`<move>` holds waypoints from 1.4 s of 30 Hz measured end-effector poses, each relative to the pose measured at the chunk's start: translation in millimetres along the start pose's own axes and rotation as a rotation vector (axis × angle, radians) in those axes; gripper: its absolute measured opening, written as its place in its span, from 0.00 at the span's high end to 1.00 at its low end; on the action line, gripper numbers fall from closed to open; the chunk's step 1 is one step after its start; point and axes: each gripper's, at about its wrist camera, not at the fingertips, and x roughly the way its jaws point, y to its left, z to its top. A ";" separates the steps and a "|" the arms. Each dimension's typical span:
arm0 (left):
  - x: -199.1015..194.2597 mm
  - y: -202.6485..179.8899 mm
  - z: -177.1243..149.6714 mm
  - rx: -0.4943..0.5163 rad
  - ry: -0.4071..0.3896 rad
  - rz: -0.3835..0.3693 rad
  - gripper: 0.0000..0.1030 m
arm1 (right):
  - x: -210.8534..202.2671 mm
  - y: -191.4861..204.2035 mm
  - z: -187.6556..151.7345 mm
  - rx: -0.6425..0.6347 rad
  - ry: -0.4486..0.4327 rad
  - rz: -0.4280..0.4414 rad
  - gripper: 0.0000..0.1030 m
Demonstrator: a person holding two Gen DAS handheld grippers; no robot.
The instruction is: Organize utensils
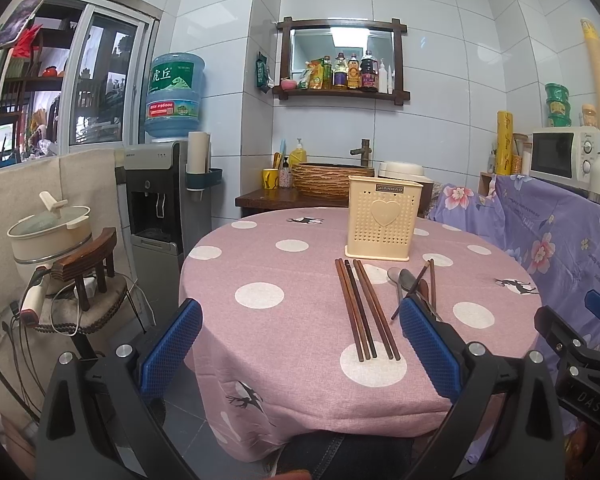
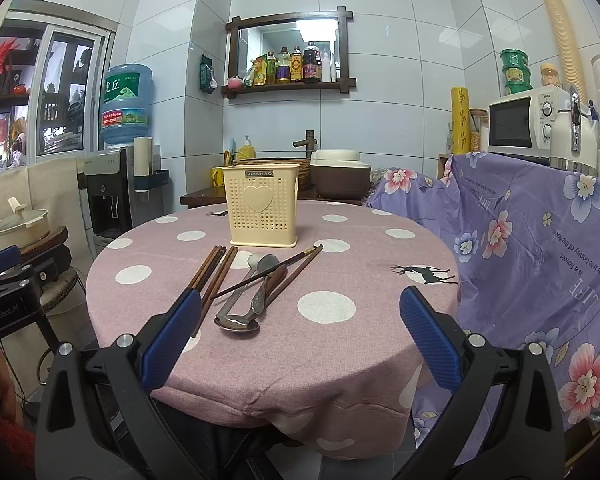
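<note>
- Both of your grippers have their blue-padded fingers spread wide with nothing between them: the left gripper [image 1: 300, 344] hangs over the near edge of the round table [image 1: 284, 376], and the right gripper [image 2: 300, 332] does the same a little further right.
- Your left gripper's right finger [image 1: 430, 344] sits in front of the spoons and hides their near ends in the left wrist view.
- Your utensil holder [image 2: 262, 205], a cream perforated box with a raised heart, stands upright toward the far side of the table; the plate on its rim reads "JIANHAO".
- Just in front of it, four brown chopsticks [image 1: 364, 309] lie side by side, pointing from the holder toward you.
- Beside them to the right, metal spoons [image 2: 242, 304] lie in a loose pile, crossed by a dark chopstick pair [image 2: 274, 272]; a brown wooden-handled piece lies among them, but you cannot tell what it is.
- The other gripper's body [image 2: 4, 300], seen at the left of the right wrist view, reads "GenRobot.AI".
- The water bottle [image 1: 175, 94] on the dispenser bears large Chinese characters, "虎丘".
- The purple floral cloth [image 2: 540, 248] on your right carries upside-down print, partly readable as "LIFE" and "is a flower".
- The microwave [image 2: 520, 122] has a small logo too blurred to read.
</note>
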 end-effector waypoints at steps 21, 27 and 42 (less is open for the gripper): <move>0.3 -1.5 -2.2 0.009 -0.001 -0.003 0.05 | 2.9 0.8 -3.6 -0.001 0.003 -0.001 0.05; 0.7 0.0 -2.4 0.009 0.002 -0.004 0.05 | 1.3 0.6 -4.0 -0.001 0.004 -0.002 0.05; 1.8 -1.6 -3.4 0.017 0.006 -0.011 0.05 | 1.1 -0.2 -4.0 -0.002 0.007 -0.001 0.05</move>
